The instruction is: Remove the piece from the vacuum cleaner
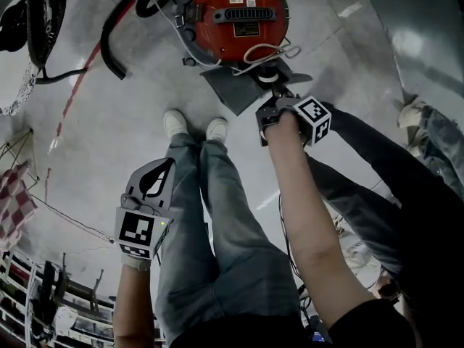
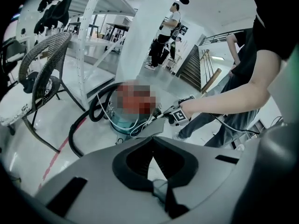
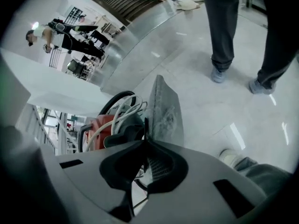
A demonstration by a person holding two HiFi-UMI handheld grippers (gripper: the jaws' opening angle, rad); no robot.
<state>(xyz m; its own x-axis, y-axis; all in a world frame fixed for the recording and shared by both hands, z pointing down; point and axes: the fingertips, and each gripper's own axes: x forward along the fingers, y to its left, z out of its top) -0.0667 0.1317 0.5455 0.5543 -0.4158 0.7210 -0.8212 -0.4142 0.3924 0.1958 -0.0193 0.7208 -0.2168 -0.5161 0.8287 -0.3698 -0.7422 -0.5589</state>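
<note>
Right at the tips of the right tongs [image 3: 145,135] the piece [image 3: 164,111] is sitting. It's a flat grey plate, and the jaws are looking clenched on its thin near edge, nearly together with just that dark rim between them. Its long axis is running straight ahead of those tongs toward the vacuum [image 3: 98,125], with the flat face turning to the jaws' right. So I'm guessing the pull is going to be back along that same line, away from the vacuum.

The left tongs [image 2: 152,139] are hanging well behind and off to the left, jaws pinched together on nothing, so the right hand is the nearer one by far.

The head view is showing something the right gripper view isn't: the far end of the piece is tucking in at the vacuum's base, with a white cord [image 1: 270,48] looping just past it. The right gripper view is the only one showing the pinch itself. From the head view I'm not making out the contact at all.
</note>
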